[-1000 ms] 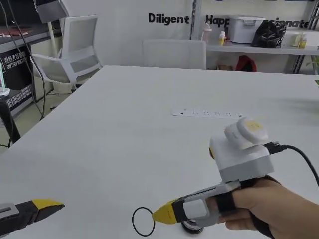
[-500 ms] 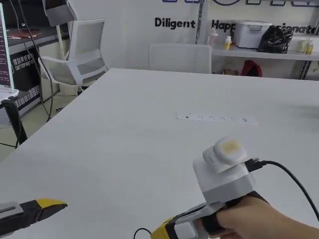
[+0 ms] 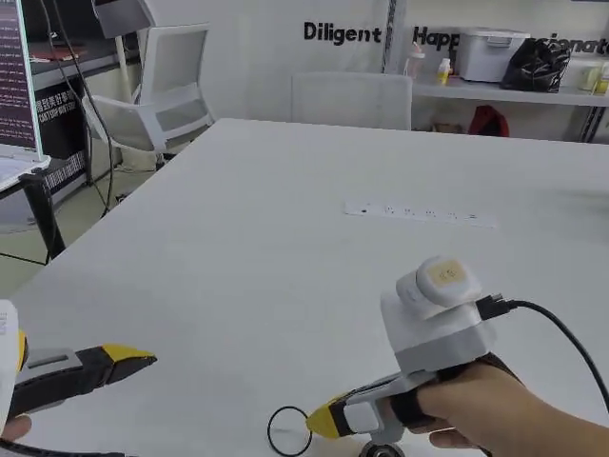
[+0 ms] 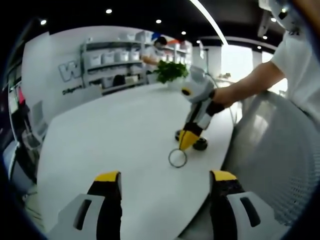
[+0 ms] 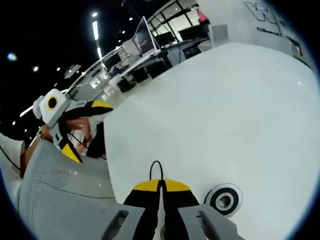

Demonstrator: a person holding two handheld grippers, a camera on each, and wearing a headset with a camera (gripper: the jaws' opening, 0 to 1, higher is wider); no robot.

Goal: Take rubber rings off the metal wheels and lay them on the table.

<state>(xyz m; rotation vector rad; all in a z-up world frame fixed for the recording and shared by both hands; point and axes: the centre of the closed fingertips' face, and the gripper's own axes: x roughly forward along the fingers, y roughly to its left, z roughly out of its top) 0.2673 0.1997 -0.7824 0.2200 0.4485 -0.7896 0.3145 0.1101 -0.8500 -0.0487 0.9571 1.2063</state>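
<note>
Bright even light, sharp — fisheye-warped edges

Large white table (image 3: pixel 285 238) across mid-frame. White wall (image 3: pixel 257 57) at top, black lettering "Diligent". White office chair (image 3: pixel 166 90) upper left; another chair (image 3: pixel 352 100) at the table's far edge. Loaded shelf (image 3: pixel 514 93) upper right. Ceiling spotlights (image 4: pixel 108 11) at top of left gripper view.

black letters on the back wall (image 3: pixel 257 67) read "diligent" (image 3: pixel 339 33), then "happ" (image 3: pixel 434 38), cut off by a shelf post. in the left gripper view a big "w" (image 4: pixel 67 71) stands on the wall. the monitor's (image 3: pixel 15 81) lines are too small to read.
</note>
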